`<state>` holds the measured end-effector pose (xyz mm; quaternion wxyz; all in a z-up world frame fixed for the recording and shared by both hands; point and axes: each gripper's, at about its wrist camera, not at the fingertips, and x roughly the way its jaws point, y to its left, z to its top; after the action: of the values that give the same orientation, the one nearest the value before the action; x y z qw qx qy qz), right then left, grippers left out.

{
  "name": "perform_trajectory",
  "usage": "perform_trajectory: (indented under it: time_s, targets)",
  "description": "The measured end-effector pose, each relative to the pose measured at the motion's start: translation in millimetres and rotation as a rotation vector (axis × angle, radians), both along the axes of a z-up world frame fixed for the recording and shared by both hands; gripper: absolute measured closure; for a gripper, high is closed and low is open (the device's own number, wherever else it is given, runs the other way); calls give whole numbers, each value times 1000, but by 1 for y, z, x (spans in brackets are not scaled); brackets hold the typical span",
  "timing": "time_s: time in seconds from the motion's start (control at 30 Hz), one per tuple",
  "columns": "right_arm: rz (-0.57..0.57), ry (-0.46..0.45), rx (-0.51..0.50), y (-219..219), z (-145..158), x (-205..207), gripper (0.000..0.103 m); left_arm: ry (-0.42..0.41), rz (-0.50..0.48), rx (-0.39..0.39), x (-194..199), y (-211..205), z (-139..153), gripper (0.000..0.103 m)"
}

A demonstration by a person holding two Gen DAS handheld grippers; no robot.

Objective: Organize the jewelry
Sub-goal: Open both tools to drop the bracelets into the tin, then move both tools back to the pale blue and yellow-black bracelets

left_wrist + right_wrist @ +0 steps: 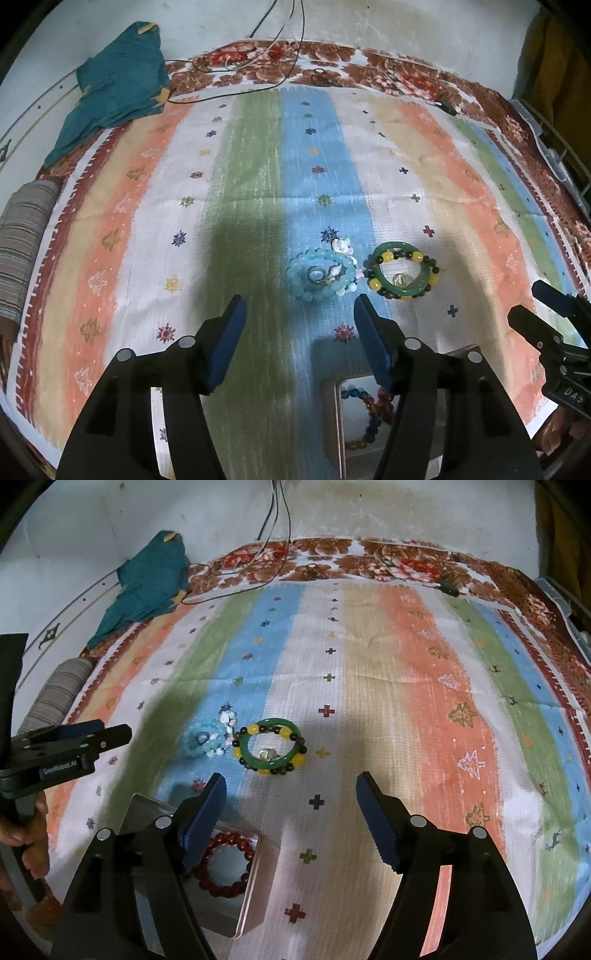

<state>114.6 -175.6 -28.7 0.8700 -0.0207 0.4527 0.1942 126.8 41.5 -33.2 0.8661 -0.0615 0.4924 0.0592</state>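
Hovering above a striped cloth (258, 177), the left hand-held gripper (299, 314) has its jaws apart and empty. The right hand-held gripper (290, 794) is likewise spread, nothing between its pads. Ahead of both lie a pale blue bead bracelet (321, 273) and, just beside it, a green bangle (400, 275) ringed by a yellow-and-dark bead bracelet (273, 751). A shallow tray (251, 886) near the cameras holds a red bead bracelet (225, 864). A teal cloth (122, 92) lies far left.
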Motion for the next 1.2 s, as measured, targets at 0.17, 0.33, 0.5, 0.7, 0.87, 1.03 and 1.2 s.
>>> perform_trajectory:
  time_s: [0.17, 0.33, 0.5, 0.7, 0.87, 1.03, 1.2]
  targets:
    - [-5, 16, 0, 1, -6, 10, 28, 12, -8, 4, 7, 0, -5, 38]
    - [-4, 30, -16, 4, -14, 18, 28, 25, -4, 6, 14, 2, -10, 38]
    - [2, 44, -30, 8, -21, 25, 28, 52, 7, 7, 23, 8, -20, 38]
    - [13, 55, -40, 11, -27, 31, 28, 59, 2, 6, 28, 8, -23, 36]
    - [3, 67, -43, 12, -34, 39, 28, 66, -8, 10, 33, 6, -26, 36]
    - [-5, 84, -59, 13, -44, 49, 28, 73, -16, 16, 38, 4, -31, 35]
    - [2, 92, -67, 15, -49, 56, 28, 90, -15, 23, 44, 5, -39, 35]
